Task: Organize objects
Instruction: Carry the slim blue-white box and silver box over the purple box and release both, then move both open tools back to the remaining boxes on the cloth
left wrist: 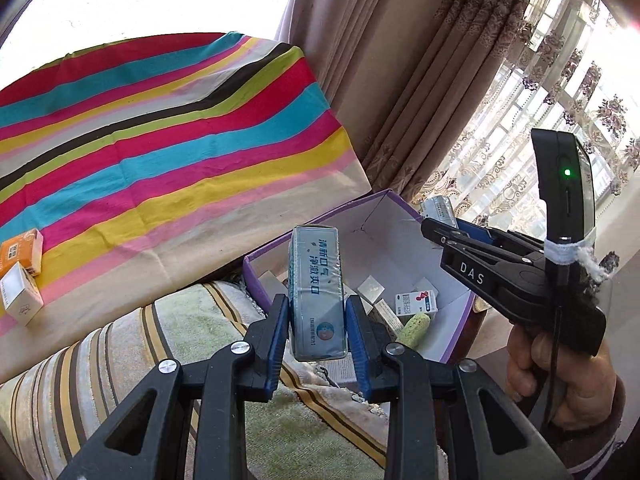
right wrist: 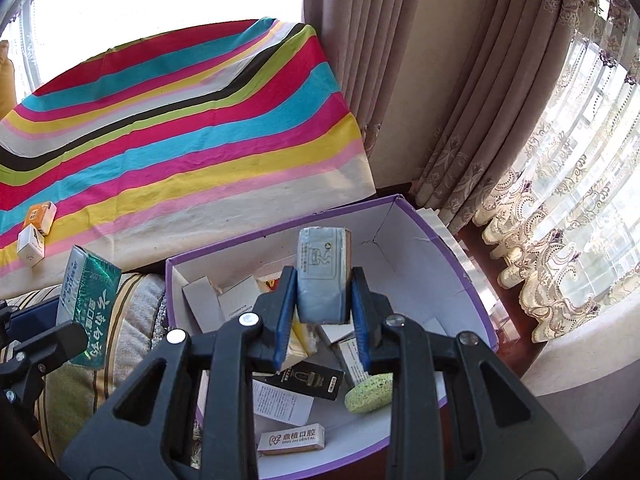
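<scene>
My left gripper (left wrist: 317,320) is clamped on a silvery toothpaste box (left wrist: 318,294), standing upright between the blue pads at the lower middle of the left view. The same box shows at the left edge of the right view, its green face turned toward that camera. It hangs in the air just short of the near left corner of the purple bin (left wrist: 256,280), above the striped cushion (left wrist: 120,360).

My right gripper (right wrist: 324,304) is closed on a small grey box (right wrist: 322,276), held upright at the centre of the right view, over the inside of the bin (right wrist: 452,264). In the left view that gripper reaches in from the right edge, my right hand (left wrist: 560,380) wrapped round its handle at the lower right.

Down in the bin lie loose cartons: a black box (right wrist: 308,380), a tan dental box (right wrist: 291,438) near the bottom of the frame, a green sponge (right wrist: 369,393) to the right of them, and a white and blue medicine box (left wrist: 416,302).

At the left edge of both views, on the striped cloth (right wrist: 180,120), an orange box (right wrist: 40,213) and a white box (right wrist: 30,246) sit touching each other, well apart from the bin.
</scene>
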### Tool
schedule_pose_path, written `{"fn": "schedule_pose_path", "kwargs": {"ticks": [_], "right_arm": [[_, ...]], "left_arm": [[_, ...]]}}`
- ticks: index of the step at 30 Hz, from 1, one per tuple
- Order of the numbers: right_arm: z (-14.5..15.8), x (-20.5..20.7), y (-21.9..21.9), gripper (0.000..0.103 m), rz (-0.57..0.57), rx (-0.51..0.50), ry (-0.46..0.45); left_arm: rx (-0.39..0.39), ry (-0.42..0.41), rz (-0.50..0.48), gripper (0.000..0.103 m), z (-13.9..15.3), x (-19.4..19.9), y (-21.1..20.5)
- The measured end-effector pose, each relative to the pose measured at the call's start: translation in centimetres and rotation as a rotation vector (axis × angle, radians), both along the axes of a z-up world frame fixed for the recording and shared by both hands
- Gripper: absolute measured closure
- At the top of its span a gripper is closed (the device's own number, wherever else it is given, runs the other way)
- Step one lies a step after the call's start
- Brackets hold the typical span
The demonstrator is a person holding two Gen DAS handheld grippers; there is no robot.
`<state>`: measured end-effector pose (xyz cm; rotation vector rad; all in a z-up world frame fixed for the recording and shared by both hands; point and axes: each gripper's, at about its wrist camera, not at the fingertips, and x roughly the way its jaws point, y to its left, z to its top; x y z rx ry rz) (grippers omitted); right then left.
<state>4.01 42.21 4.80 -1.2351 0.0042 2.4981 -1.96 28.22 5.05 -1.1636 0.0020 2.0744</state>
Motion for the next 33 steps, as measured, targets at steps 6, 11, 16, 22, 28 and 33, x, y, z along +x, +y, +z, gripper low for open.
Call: {"fn": "schedule_pose_path", "kwargs": {"ticks": [6,11,16,22,28,33], "right_arm": [[0.6,0.6,2.2,0.059,-0.056,-0.007,0.023],[1.3,0.9,2.5,0.031,-0.062,0.002,0.06],[1.3,0.7,2.0,0.028,-0.038,-0.002,0.059],[1.4,0.7,1.2,0.026,-0.012,-0.011,0.061],[1.6,0.5,-0.4,0.025,0.038,-0.024,0.064],[1.7,0.1,-2.0,0.024,0.089,-0.034,0.06]], "left_arm": [[0.026,0.001,-0.055,0.056,0.2,0.5,1.1],[0.04,-0.006,-0.041,0.05,0.2,0.4,0.7],[0.045,0.0,-0.019,0.05,0.5,0.3,0.1],[0.056,0.0,0.024,0.05,0.7,-0.1,-1.3],[0.066,-0.006,0.074,0.05,0.9,-0.6,-3.3],[0.074,-0.012,0.125,0.05,0.9,-1.2,-5.1]]}}
